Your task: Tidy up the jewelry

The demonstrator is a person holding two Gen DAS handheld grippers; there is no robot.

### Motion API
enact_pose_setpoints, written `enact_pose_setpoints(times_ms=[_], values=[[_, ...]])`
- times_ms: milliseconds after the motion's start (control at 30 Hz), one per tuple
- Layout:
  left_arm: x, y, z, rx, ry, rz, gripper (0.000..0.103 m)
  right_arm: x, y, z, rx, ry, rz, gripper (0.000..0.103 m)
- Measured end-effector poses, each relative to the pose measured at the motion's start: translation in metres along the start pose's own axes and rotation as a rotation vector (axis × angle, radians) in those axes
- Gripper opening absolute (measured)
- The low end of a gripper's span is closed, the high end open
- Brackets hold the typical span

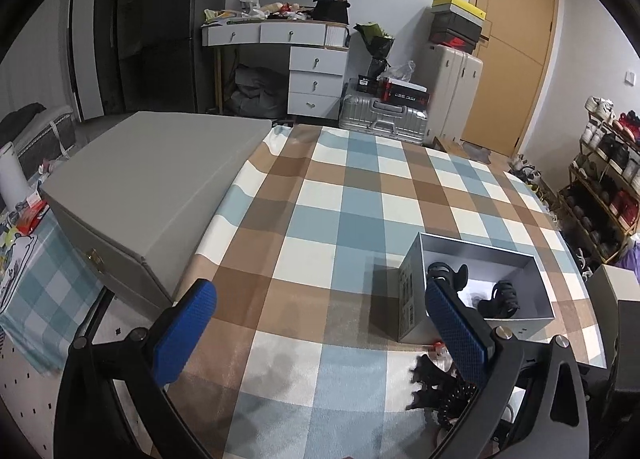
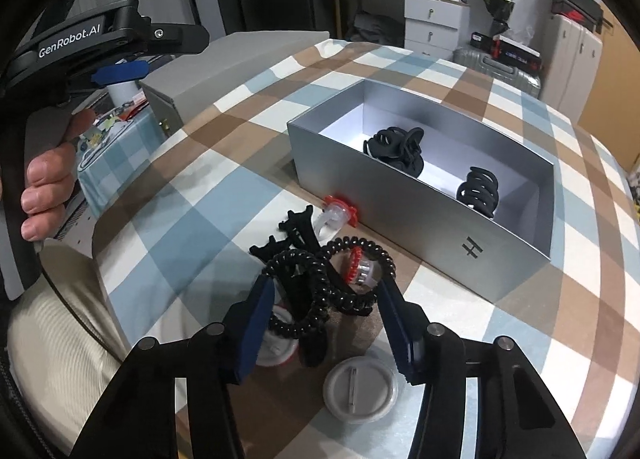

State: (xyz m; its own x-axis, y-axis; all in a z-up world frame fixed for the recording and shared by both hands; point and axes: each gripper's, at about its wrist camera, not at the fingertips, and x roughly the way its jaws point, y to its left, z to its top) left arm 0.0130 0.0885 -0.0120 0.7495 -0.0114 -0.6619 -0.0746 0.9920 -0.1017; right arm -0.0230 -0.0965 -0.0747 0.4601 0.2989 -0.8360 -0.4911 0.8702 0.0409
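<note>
A silver open box (image 2: 432, 215) stands on the checked tablecloth and holds two black hair claws (image 2: 396, 147) (image 2: 478, 187). In front of it lies a pile: black coil hair ties (image 2: 320, 291), a black flat clip (image 2: 298, 227), two clear rings with red tops (image 2: 336, 215) (image 2: 360, 271) and a round white pin badge (image 2: 360, 393). My right gripper (image 2: 326, 291) is open, its fingers on either side of the coil ties. My left gripper (image 1: 320, 319) is open and empty above the table, left of the box (image 1: 408, 299); the pile (image 1: 440, 391) shows partly behind its right finger.
A large grey closed case (image 1: 160, 187) lies at the table's left side. A second grey box (image 1: 612, 287) sits at the right edge. Behind the table are a dresser, suitcases, a shoe rack and a door.
</note>
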Motion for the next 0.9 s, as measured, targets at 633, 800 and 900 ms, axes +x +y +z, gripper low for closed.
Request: enact_pose_setpoints(times_ms=[633, 800, 900], values=[[0.006, -0.003, -0.002, 0.026, 0.044, -0.011, 0.102, 0.006, 0.018, 0.000, -0.114, 0.014, -0.102, 0.008], [0.009, -0.002, -0.004, 0.026, 0.063, -0.010, 0.102, -0.006, 0.019, 0.003, -0.114, -0.042, -0.091, 0.008], [0.011, -0.001, -0.004, 0.021, 0.082, -0.022, 0.102, -0.017, 0.011, 0.007, -0.070, -0.080, -0.085, 0.008]])
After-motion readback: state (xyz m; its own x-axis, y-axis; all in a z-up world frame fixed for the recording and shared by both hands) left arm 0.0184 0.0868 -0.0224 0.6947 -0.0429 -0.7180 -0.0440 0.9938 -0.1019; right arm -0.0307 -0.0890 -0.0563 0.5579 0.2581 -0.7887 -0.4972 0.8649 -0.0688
